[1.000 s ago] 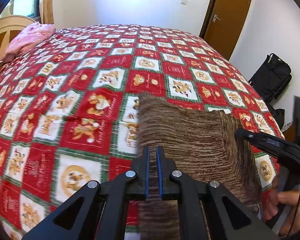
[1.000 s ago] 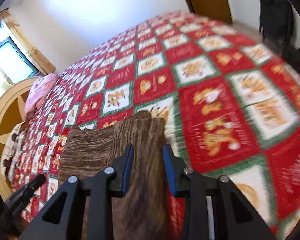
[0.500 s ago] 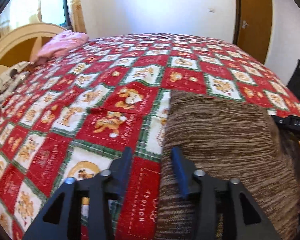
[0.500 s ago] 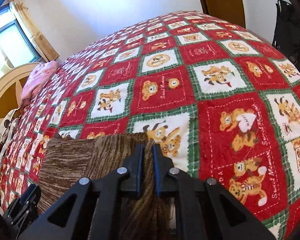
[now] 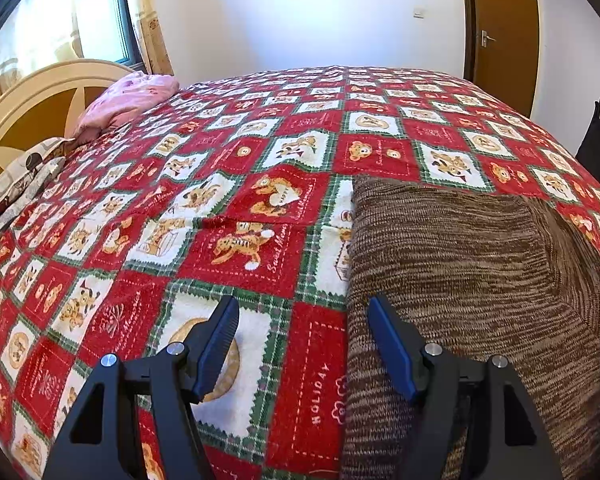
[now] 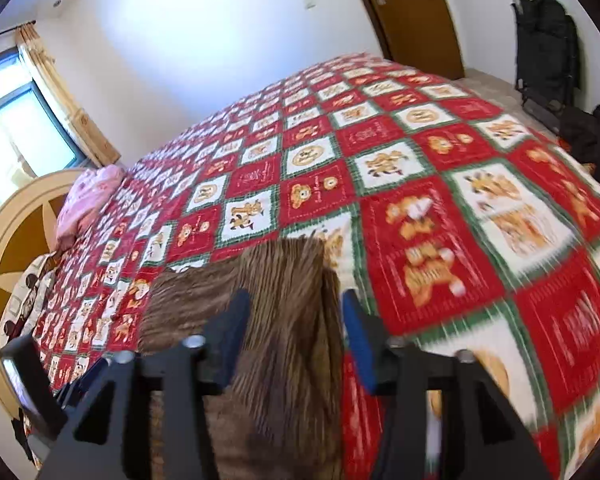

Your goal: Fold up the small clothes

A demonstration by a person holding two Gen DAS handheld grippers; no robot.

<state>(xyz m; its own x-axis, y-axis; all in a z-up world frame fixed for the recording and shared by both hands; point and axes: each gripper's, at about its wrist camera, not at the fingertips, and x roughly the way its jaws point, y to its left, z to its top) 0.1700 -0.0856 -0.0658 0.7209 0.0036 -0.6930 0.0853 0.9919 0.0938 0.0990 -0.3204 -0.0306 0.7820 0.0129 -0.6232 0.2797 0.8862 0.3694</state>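
Both of your grippers had just let go. A second earlier the left gripper [image 5: 302,344] was pinched on the near edge of the brown knitted garment [image 5: 472,276], and half a second earlier the right gripper [image 6: 294,332] was clamped on its other side. By this moment each pair of jaws had just been opening and stood apart, with no cloth pressed between the pads. The left jaws straddled the garment's left edge, one finger over the bedspread and one over the knit. The right jaws hung over the right-hand strip of the garment, in a blurred view.

That release suggested the fold you had been carrying was laid down. The garment lay flat in a roughly rectangular shape on the near part of the bed, one layer folded over another along a diagonal line. Whether another fold was still wanted, you would have had to judge from its size.

The surface was a red, white and green patchwork bedspread [image 5: 236,208] printed with bears. A pink pillow [image 5: 128,100] sat by the cream headboard [image 5: 40,92] under the window [image 5: 100,12], a wooden door [image 5: 504,20] stood at the far wall, and a black bag [image 6: 548,36] waited beside the bed.
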